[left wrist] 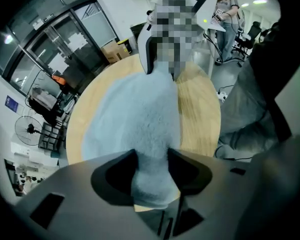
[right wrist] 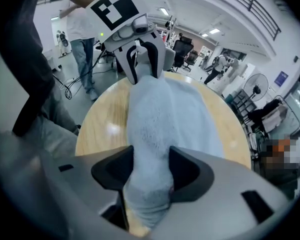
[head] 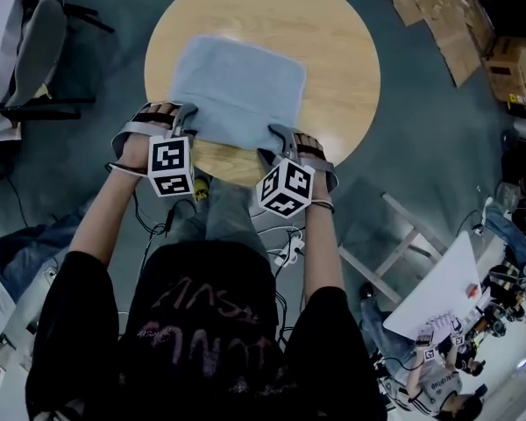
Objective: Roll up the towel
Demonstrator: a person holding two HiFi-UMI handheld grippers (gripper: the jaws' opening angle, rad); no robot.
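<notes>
- The towel (head: 237,90) lies mostly flat on the worktop (head: 333,33), its 6 o'clock edge gathered up.
- Fingers of left gripper (left wrist: 151,156) and right gripper (right wrist: 151,154), set wide, each clamp that edge.
- Rolling toward 12 o'clock looks barely begun.

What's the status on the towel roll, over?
Left gripper and right gripper each shut on towel, near edge bunched. Rest lies flat on round table. Nothing in the way.
</notes>
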